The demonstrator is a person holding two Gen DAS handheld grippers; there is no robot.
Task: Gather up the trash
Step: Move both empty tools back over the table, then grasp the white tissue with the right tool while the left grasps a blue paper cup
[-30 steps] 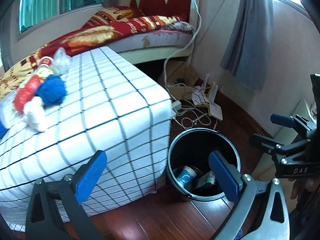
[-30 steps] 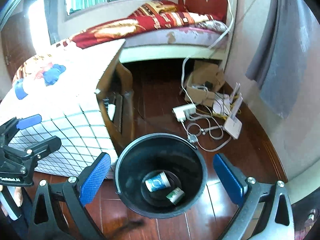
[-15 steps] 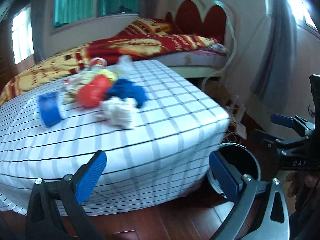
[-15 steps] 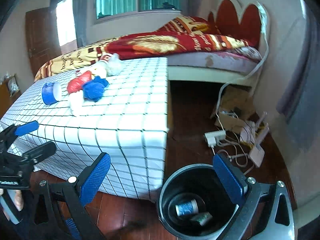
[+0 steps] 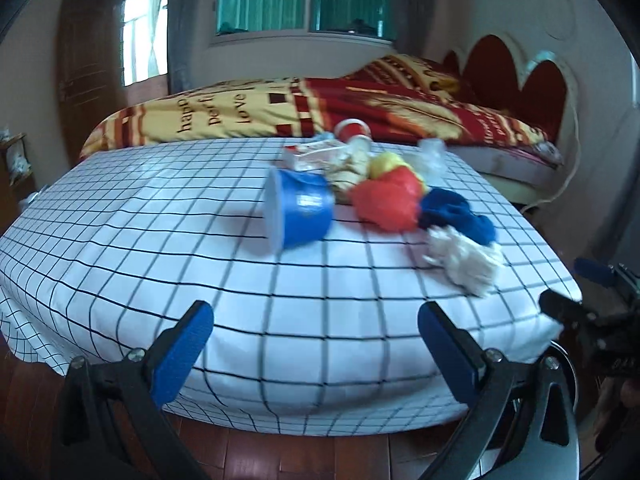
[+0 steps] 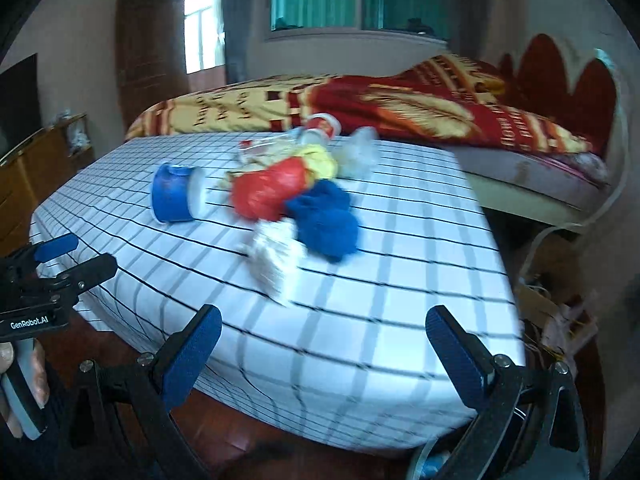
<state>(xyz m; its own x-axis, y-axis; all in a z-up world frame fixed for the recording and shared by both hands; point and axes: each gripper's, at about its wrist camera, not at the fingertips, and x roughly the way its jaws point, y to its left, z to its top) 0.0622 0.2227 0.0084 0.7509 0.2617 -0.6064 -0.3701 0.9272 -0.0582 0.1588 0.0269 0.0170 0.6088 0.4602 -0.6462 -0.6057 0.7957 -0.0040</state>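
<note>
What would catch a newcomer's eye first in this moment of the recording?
A bright heap of trash on the checked tablecloth: a blue cup on its side, a red bag, a blue wad and a white wad. Behind it lies a bed with a red and yellow blanket. Both grippers, left and right, are open and empty near the table's edge.

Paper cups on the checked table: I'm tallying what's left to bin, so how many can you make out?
2: a blue cup lying on its side left of the trash pile, and a red cup at the pile's far edge. Others may hide in the heap.
</note>
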